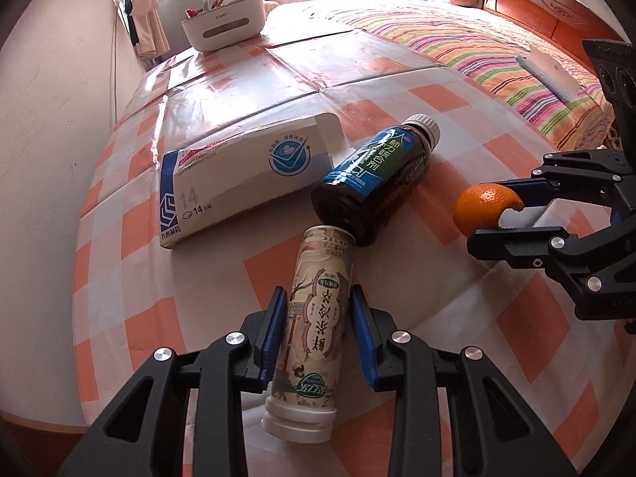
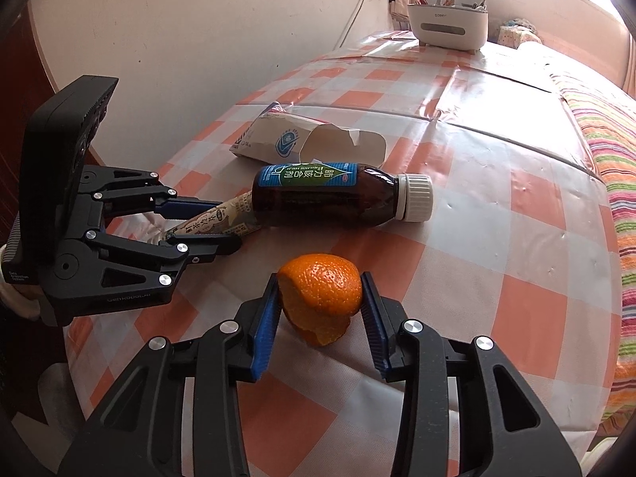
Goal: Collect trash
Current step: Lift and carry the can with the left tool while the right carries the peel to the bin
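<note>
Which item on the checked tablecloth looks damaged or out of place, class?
The white medicine carton near the wall lies crushed, its end flap torn open. Beside it the brown bottle and the tea bottle lie toppled on their sides, touching end to end.

From here I see the worktop [image 1: 397, 91] under a glossy orange-and-white checked cloth. A white organiser box [image 1: 223, 28] with pens sticking out (contents too small to read) stands at its far end. Beside the worktop lies a bed with a striped blanket [image 1: 497, 55], ending in a wooden headboard [image 1: 540, 12]. Curtains [image 1: 133, 4] hang behind the box.
</note>
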`<state>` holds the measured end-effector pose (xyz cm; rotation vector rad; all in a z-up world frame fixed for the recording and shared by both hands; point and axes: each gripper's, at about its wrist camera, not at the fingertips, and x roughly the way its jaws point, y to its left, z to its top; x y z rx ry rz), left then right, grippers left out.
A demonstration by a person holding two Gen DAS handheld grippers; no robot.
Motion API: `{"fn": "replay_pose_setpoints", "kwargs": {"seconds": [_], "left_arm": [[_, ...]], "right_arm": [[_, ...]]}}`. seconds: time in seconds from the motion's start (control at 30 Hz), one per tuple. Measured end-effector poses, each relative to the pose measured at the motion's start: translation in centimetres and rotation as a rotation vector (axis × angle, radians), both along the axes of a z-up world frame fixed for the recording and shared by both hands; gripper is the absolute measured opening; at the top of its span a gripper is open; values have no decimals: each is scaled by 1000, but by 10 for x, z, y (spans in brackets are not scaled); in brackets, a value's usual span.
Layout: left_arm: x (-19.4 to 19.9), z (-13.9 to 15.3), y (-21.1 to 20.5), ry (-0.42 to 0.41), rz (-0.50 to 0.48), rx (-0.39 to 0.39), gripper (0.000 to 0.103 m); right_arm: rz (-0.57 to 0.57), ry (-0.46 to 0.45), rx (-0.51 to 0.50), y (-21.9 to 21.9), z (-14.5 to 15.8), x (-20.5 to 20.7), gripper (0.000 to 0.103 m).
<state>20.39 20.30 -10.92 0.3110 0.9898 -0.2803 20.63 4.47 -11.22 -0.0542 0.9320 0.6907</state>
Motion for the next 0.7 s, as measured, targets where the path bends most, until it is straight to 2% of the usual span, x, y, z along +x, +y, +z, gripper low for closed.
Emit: {"fn": "replay_pose_setpoints", "kwargs": {"seconds": [0.47, 0.7], "left_arm": [[-23, 7, -5, -52, 135, -93, 30], [-35, 14, -18, -98, 170, -119, 29]], "right_arm": [[-23, -28, 51, -19, 15, -10, 38], [-28, -44, 66, -27, 22, -18, 38]]}}
